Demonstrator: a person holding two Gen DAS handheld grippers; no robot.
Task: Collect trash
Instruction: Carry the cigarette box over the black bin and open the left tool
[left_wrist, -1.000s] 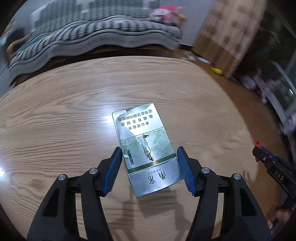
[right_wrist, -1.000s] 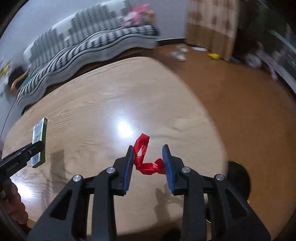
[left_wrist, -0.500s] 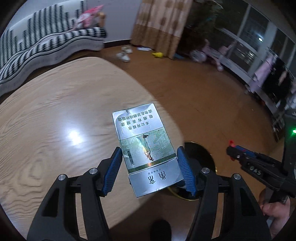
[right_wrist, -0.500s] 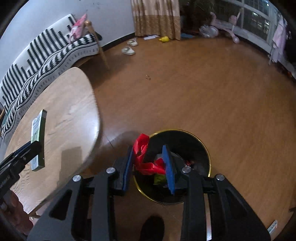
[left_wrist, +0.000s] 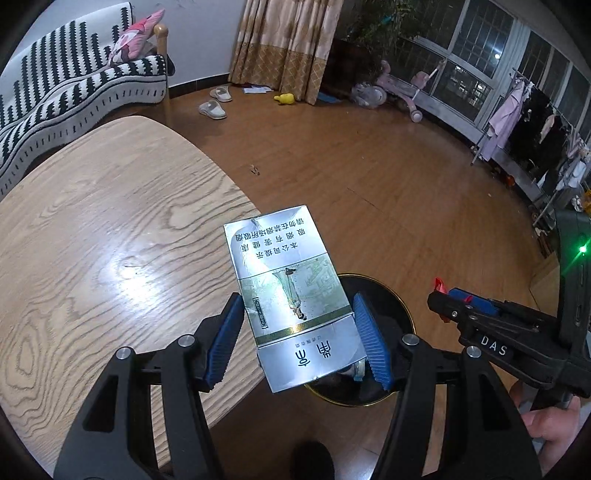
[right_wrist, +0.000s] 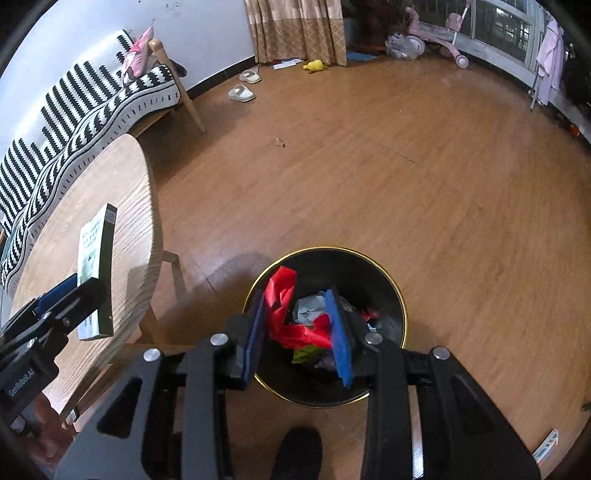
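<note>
My left gripper (left_wrist: 299, 332) is shut on a silver and green cigarette pack (left_wrist: 291, 299), held over the table's edge; the pack also shows edge-on in the right wrist view (right_wrist: 98, 269). My right gripper (right_wrist: 301, 325) is shut on a crumpled red wrapper (right_wrist: 291, 314) and holds it above the black, gold-rimmed trash bin (right_wrist: 384, 280) on the floor. The bin holds several scraps. In the left wrist view the bin (left_wrist: 384, 306) lies partly behind the pack, and the right gripper (left_wrist: 454, 299) is at the right.
A round wooden table (left_wrist: 96, 243) is on the left. A striped sofa (left_wrist: 74, 88) stands behind it. Slippers (right_wrist: 242, 92), a yellow toy (right_wrist: 314, 65) and a pink tricycle (left_wrist: 406, 92) lie on the wooden floor.
Both grippers swung right, off the table, toward the bin, each still holding its item. The red wrapper now hangs over the bin.
</note>
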